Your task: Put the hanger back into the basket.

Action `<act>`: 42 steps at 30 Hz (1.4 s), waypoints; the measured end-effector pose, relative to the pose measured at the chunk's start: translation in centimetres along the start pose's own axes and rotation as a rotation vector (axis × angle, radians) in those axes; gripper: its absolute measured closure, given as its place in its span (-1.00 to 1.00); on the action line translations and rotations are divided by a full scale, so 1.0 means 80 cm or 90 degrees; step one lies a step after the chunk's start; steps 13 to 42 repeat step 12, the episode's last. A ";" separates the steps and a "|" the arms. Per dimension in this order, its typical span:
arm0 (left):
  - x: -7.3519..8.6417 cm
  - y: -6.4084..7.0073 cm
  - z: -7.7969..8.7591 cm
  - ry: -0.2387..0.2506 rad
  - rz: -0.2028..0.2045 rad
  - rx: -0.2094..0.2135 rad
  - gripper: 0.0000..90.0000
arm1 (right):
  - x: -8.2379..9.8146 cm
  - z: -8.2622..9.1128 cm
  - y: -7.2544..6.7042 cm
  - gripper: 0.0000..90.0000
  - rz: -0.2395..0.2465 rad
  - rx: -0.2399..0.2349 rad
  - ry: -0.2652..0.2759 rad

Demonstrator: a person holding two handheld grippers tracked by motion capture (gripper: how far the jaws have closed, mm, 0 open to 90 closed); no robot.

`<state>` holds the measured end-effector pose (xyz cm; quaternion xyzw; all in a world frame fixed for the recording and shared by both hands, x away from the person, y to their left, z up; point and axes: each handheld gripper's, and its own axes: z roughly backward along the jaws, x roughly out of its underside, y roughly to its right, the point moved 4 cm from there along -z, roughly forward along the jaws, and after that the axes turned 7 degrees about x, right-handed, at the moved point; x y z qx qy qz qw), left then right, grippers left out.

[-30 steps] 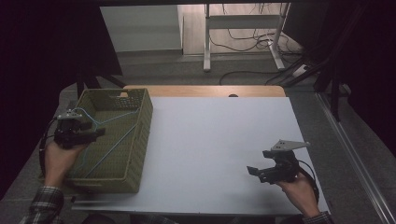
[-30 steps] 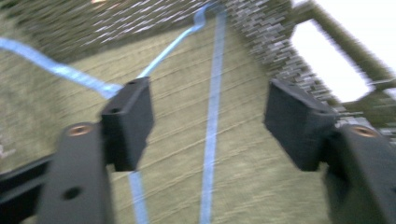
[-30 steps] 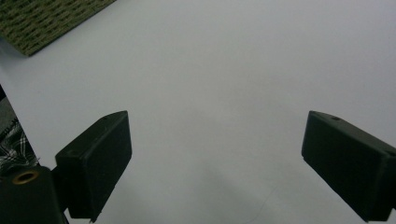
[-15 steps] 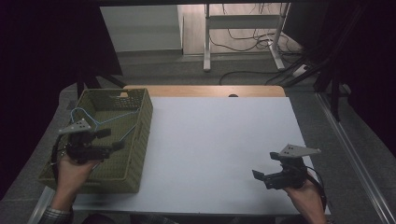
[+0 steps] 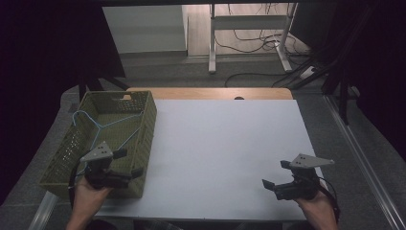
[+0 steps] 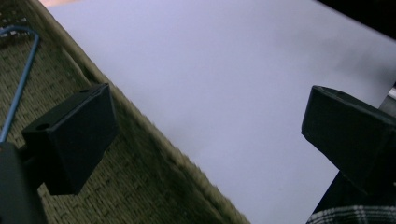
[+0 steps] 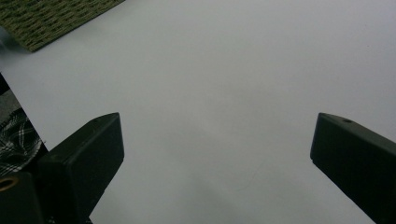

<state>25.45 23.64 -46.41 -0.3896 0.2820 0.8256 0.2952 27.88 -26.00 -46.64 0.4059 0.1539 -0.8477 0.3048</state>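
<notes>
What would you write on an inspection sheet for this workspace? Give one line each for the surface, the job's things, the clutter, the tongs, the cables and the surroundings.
Surface: flat white tabletop, bare in the middle; wooden strip at its far edge.
Job's things: rectangular green woven basket at the table's left edge; thin blue wire hanger lying inside it.
Clutter: nothing seen on the white top.
Tongs: left tongs open, over the basket's near end; right tongs open, above the table's near right, holding nothing.
Cables: dark cables loose on the floor beyond the table.
Surroundings: white metal stand behind the table; grey floor; dark at both sides.
</notes>
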 end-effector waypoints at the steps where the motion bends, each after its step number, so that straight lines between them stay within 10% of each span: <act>1: 0.004 0.002 -0.003 -0.010 -0.002 -0.005 -0.94 | 0.001 0.000 0.000 -0.95 0.000 0.000 0.001; 7: 0.020 0.005 -0.021 -0.067 -0.022 -0.031 -0.97 | 0.005 -0.006 -0.001 -0.95 0.004 0.000 -0.011; 42: 0.019 0.006 -0.022 -0.063 -0.032 -0.031 -0.98 | 0.006 -0.008 -0.001 -0.94 0.010 0.004 -0.014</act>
